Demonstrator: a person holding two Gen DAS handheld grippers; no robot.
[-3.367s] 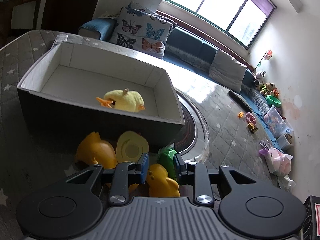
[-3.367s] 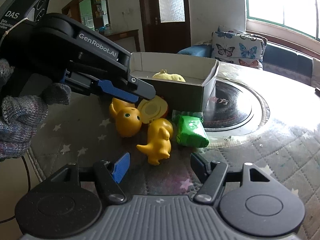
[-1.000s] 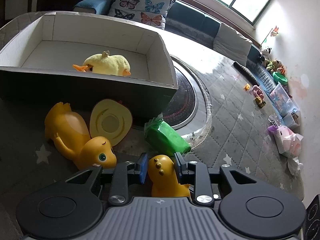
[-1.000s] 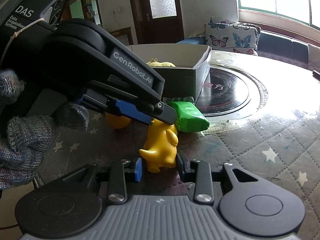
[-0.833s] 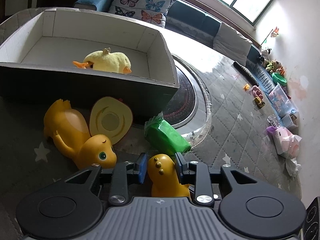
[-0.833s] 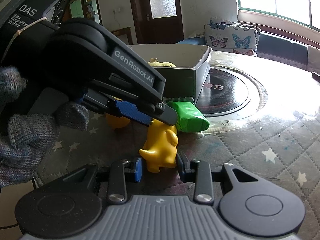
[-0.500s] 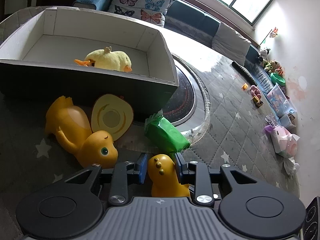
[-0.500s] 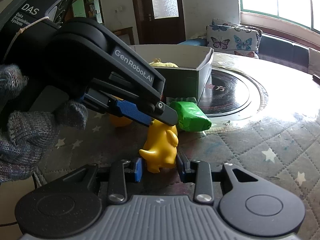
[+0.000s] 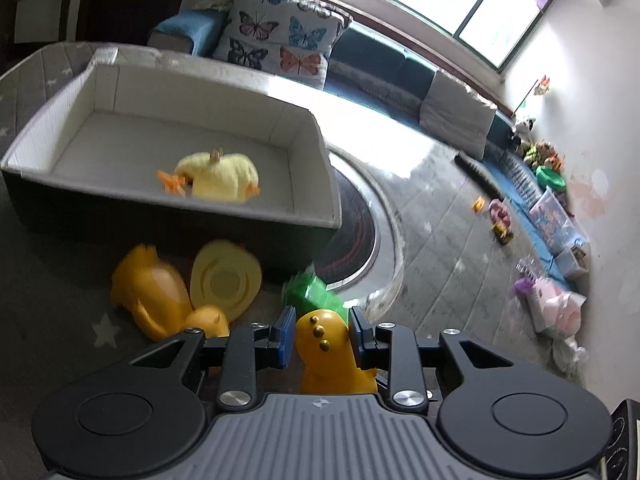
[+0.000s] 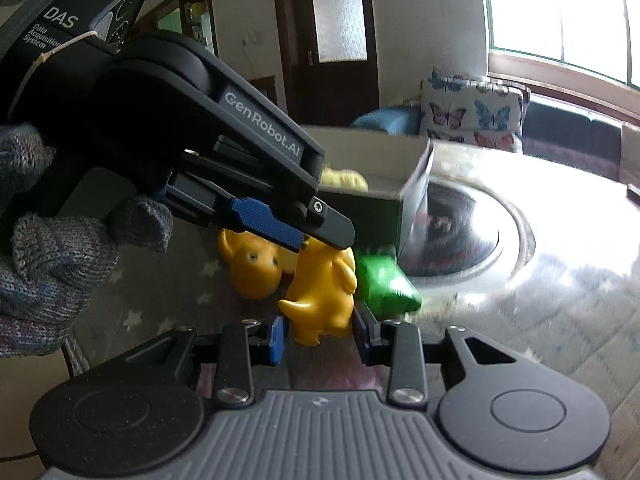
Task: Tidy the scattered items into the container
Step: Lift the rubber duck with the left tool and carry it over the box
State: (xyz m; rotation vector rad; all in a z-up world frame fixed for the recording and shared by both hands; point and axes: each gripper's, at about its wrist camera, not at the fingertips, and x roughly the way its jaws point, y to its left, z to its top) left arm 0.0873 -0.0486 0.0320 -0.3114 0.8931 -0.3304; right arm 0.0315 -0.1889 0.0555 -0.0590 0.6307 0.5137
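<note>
Now upright yellow dinosaur toy, head-up.

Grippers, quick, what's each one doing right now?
Left gripper: closed on the small yellow dinosaur toy.
Right gripper: jaws at the same toy's sides, contact cannot be told.

Box top open; near wall, orange duck, green pack crowd approach.

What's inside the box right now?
The box holds one yellow plush duck, lying near the front wall. The rest of the visible floor looks bare, but the front wall hides the strip just behind it.
</note>
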